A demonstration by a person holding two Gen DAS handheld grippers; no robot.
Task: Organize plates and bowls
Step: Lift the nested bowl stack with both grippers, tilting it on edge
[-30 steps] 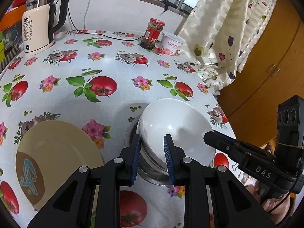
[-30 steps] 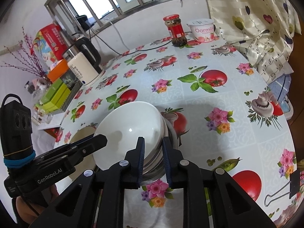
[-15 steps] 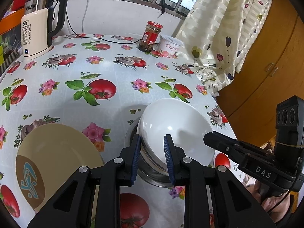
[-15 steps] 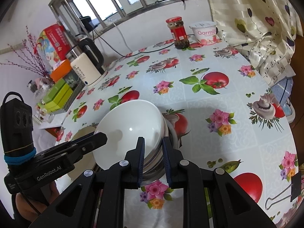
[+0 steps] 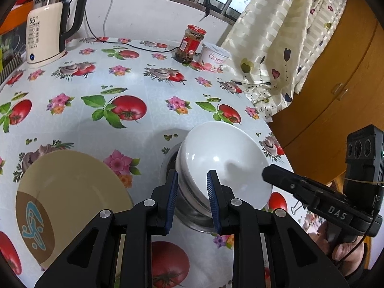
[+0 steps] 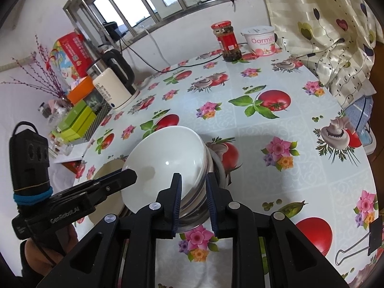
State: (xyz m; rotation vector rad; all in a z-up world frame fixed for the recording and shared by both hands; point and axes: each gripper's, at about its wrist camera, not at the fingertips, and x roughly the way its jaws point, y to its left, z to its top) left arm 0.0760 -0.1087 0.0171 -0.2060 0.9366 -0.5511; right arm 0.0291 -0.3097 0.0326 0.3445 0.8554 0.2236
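At the near edge of the desk point(image 5: 148, 129) we have both tools on one stack: a white bowl point(image 5: 223, 158) tilted inside a steel bowl point(image 5: 192, 218), both sitting on the flowered cloth.

Left tool point(image 5: 192, 199): pads straddle the near rims of the stack, white rim between them. They look clamped on it, gap narrow and steady.

Right tool point(image 6: 193, 199): same stack from the other side, the bowl rims between its pads. Its jaws are opening, and a sliver of gap shows at the right pad, so we read it as letting go, not gripping.

Just left of the stack, near the desk's near left edge, lies a tan plate point(image 5: 72, 192) with a brown and blue motif, flat, alone, touched by neither tool. From the right wrist view its rim peeks out behind the left tool, close to the bowls; we cannot tell if they touch.

Progress, our judgement: bowls are nested, so that part looks about done, though the white bowl sits crooked and may need settling. The plate is not yet grouped with anything; that is what is left.

Mid-desk is bare cloth. At the far edge: a red-lidded jar point(image 5: 190, 44) and a yoghurt tub point(image 5: 214, 57), just beside each other. Far left corner: a kettle point(image 5: 48, 28) with its cord. Curtain point(image 5: 295, 36) hangs over the far right edge.
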